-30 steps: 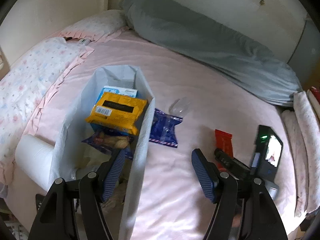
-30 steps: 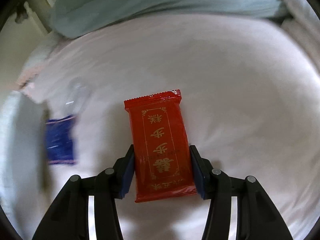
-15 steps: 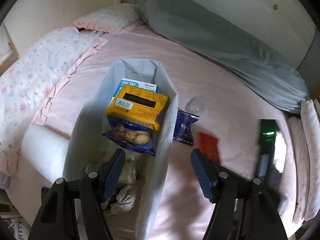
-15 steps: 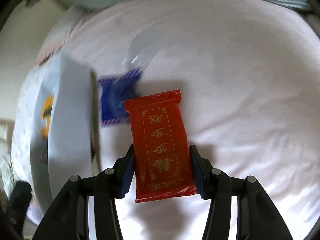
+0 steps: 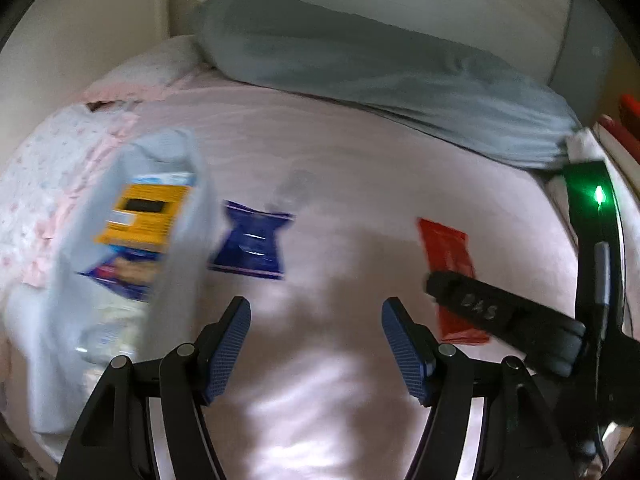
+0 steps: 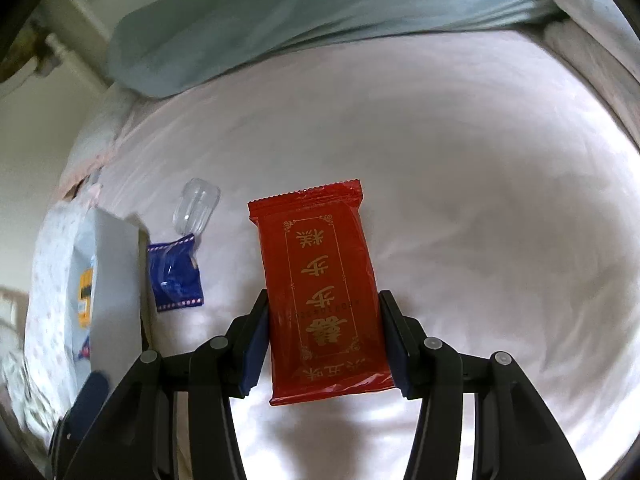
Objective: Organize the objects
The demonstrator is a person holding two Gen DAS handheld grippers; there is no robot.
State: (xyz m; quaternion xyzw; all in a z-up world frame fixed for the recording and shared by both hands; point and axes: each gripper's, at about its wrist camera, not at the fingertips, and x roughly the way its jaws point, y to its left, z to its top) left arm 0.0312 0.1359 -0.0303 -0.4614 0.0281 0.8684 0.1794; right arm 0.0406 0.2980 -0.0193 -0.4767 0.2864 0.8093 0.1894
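My right gripper (image 6: 324,340) is shut on a red snack packet (image 6: 320,280) with gold characters, held flat above the pink bed. From the left wrist view that red packet (image 5: 446,246) hangs at the right, with the right gripper's black body (image 5: 500,316) across it. My left gripper (image 5: 316,344) is open over bare sheet, nothing between its fingers. A white paper bag (image 5: 180,216) stands at the left with a yellow packet (image 5: 144,216) and other snacks inside. A blue wrapper (image 5: 250,246) lies just right of the bag, a clear plastic cup (image 6: 196,206) beyond it.
A long grey pillow (image 5: 360,68) lies across the far side of the bed. A floral pillow (image 5: 48,168) sits at the left behind the bag. Folded bedding (image 6: 592,20) lines the right edge. The pink sheet (image 5: 360,184) spreads between bag and packet.
The left gripper has swung right, off the bag's mouth and over bare sheet; the bag now sits at its left. The right gripper has risen with the red packet, still gripped.
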